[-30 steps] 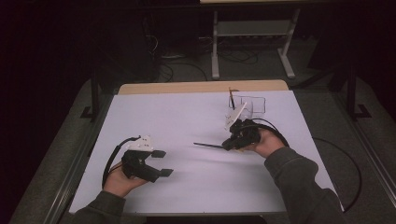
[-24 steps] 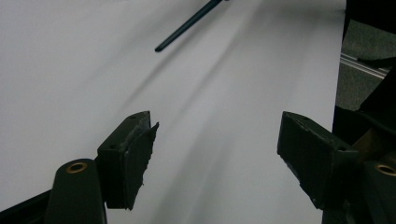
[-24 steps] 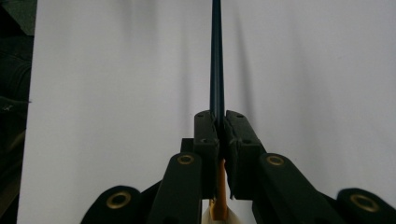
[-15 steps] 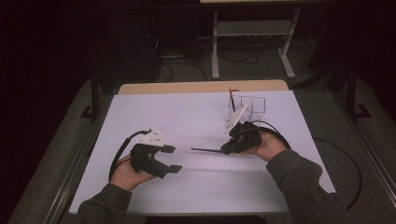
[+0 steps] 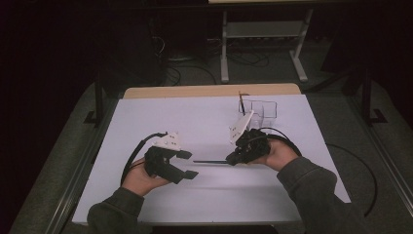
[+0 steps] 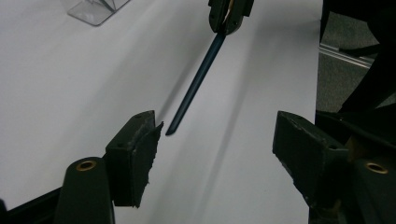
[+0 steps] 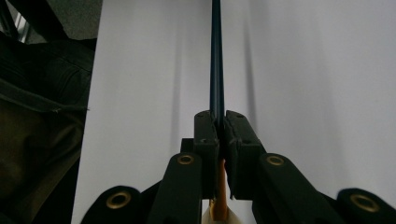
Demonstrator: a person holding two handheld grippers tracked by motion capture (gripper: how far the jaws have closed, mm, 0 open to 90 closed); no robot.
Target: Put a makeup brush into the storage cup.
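Note:
My right gripper (image 5: 231,159) is shut on a thin dark blue stick (image 5: 210,161), held level a little above the white table and pointing left. In the right gripper view the pads (image 7: 206,133) clamp the stick (image 7: 216,56) near its orange end. The stick's free tip (image 6: 169,132) reaches the mouth of my left gripper (image 6: 217,154), just off its left pad (image 6: 140,154). My left gripper (image 5: 189,165) is open; its jaws have just been closing a little, and no pad touches the stick. The right gripper (image 6: 229,16) shows at the top of the left gripper view.
A clear plastic container (image 5: 264,109) stands at the back of the white table sheet (image 5: 146,117), behind the right hand, with another thin stick (image 5: 240,101) upright in it. Black cables loop from both grippers. My left sleeve (image 7: 42,116) shows in the right gripper view.
Both hands have risen and drawn closer together. The left gripper moved right toward the stick's tip, and the right gripper carried the stick slightly left.

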